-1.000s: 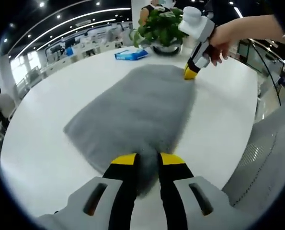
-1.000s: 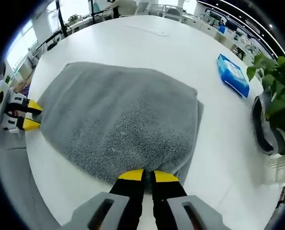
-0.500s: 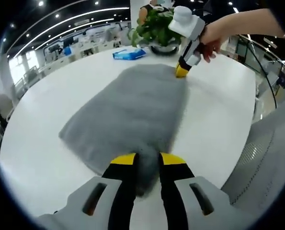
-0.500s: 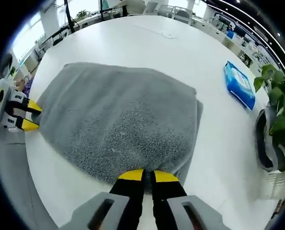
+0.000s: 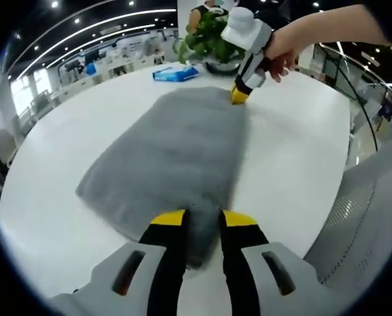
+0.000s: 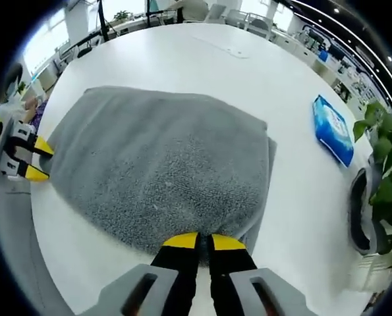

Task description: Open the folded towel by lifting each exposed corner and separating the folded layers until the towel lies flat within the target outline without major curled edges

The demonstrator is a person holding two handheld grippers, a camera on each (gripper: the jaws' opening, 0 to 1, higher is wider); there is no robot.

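One grey towel [image 6: 163, 171], one blue packet [image 6: 333, 129], one potted plant [image 5: 212, 41], two grippers, perhaps.

Open-plan office, brightly lit

Ceiling light strips [image 5: 84, 29] curve overhead; desks [image 5: 120, 56] line the far side beyond the white tabletop [image 5: 44, 184]; windows [image 6: 41, 43] glow.

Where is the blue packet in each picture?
Left gripper view: the blue packet lies at the top, just left of centre, on the white table beyond the far end of the grey towel, beside the potted plant.
Right gripper view: the blue packet lies at the right, on the table past the towel's right edge, above the plant.
Shared landmark: the potted plant.
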